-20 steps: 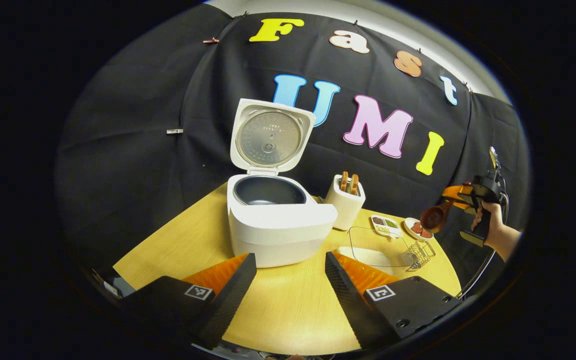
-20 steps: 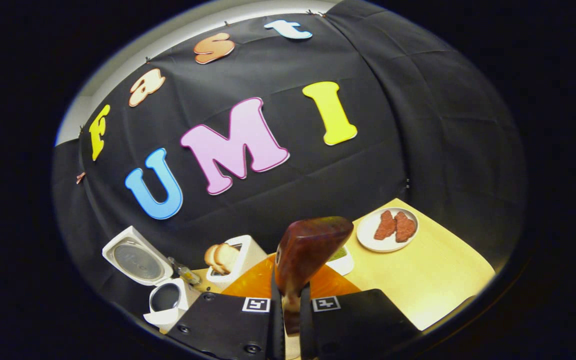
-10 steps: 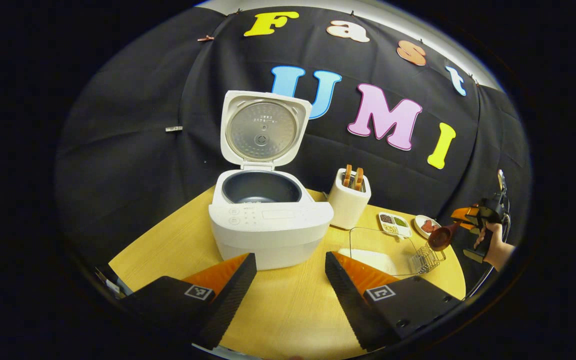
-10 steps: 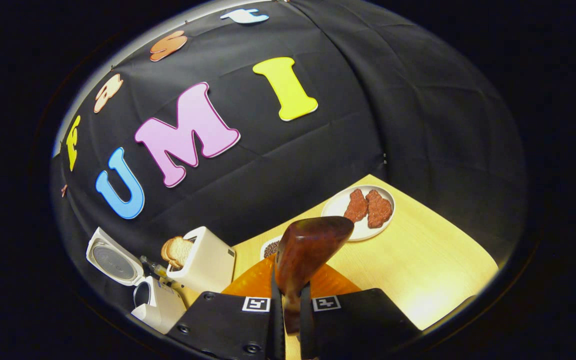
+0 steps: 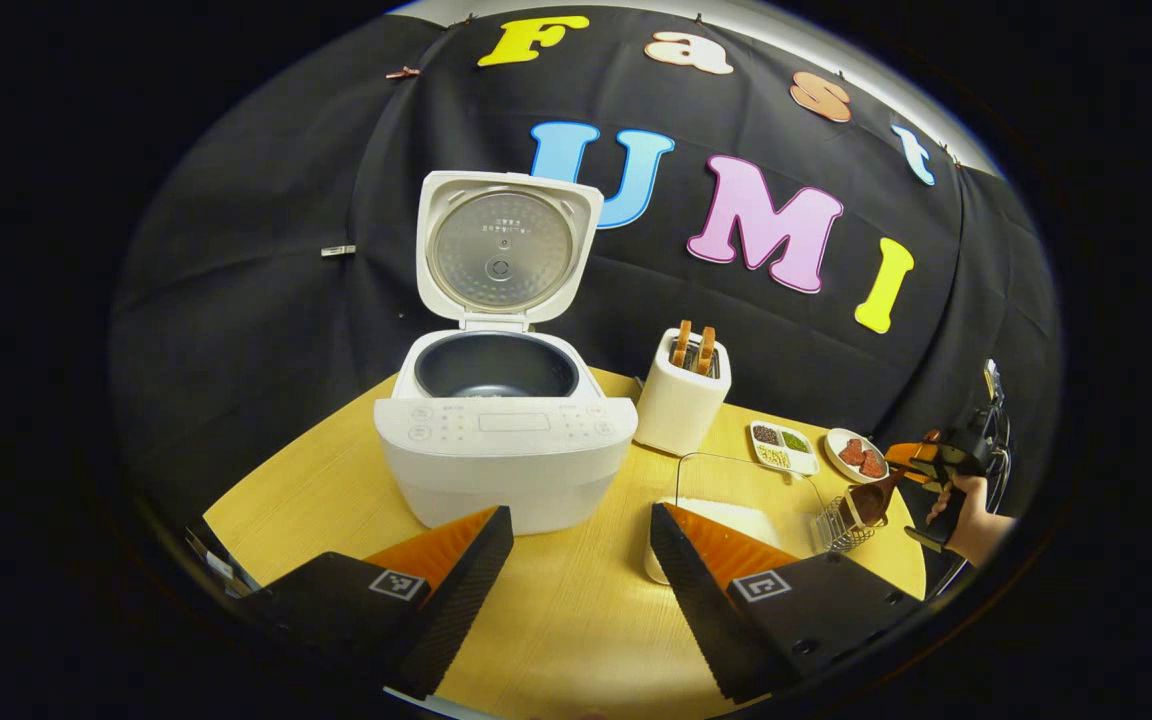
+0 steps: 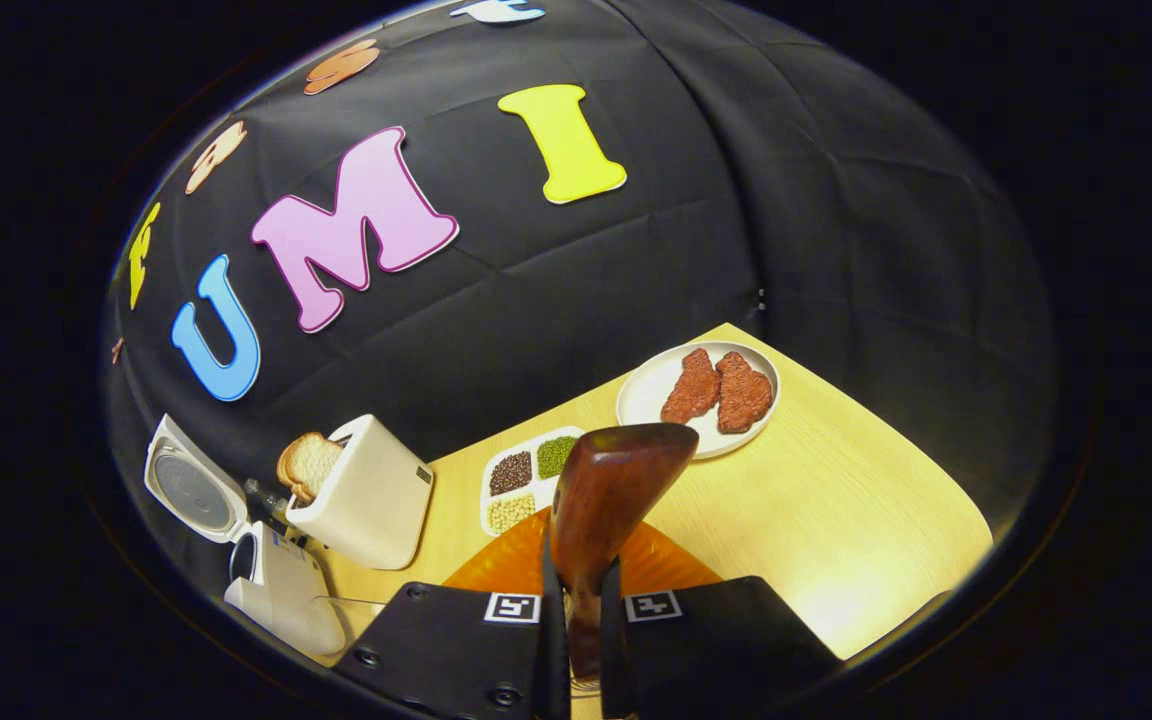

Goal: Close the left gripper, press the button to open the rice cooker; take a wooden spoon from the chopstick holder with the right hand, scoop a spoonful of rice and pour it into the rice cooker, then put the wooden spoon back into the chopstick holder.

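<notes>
Two grippers are at work over the yellow wooden table (image 5: 556, 620). The left gripper (image 5: 576, 560) hangs low in front of the rice cooker (image 5: 506, 455), its fingers spread wide apart with nothing between them. The cooker's lid (image 5: 504, 247) stands fully up, and the dark inner pot (image 5: 494, 365) shows underneath.

Off at the table's far right side, a hand (image 5: 966, 505) holds the right gripper (image 5: 921, 462), which is clamped on the handle of the wooden spoon (image 5: 866, 500). The spoon's bowl points down toward the small wire basket (image 5: 836, 520), just beside the clear container of rice (image 5: 736, 500). In the right gripper view, both fingers press the spoon's handle (image 6: 581, 620) tight between them, and the rounded back of the spoon bowl (image 6: 616, 480) rises in front of the camera.

Beside the cooker stands a white toaster (image 5: 681, 405) with two slices of bread (image 5: 693, 345) poking out. Beyond it lie a divided dish of beans (image 6: 526, 478) and a white plate (image 6: 651, 385) with two reddish patties (image 6: 718, 385).
</notes>
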A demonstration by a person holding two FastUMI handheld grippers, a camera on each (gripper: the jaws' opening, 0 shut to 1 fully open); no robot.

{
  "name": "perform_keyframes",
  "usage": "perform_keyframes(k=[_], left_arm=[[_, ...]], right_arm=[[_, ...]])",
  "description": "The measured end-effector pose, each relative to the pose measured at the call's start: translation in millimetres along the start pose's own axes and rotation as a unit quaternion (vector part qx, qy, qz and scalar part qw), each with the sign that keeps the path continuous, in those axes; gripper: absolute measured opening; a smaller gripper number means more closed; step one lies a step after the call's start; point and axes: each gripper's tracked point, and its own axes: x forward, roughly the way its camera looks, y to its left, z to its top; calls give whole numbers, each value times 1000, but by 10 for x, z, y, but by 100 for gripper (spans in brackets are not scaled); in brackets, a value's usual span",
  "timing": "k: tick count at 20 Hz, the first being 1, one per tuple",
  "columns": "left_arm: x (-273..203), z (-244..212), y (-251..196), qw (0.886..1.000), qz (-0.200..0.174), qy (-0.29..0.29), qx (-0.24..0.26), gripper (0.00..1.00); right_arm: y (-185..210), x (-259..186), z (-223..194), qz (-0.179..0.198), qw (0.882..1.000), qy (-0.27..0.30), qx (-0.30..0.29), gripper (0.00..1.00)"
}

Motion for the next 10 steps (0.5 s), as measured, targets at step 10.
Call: perform_keyframes(k=[10], left_arm=[[-99, 15, 91, 1000, 7, -1, 4, 96]], right_arm=[[-228, 97, -267, -32, 999, 8, 30, 14]])
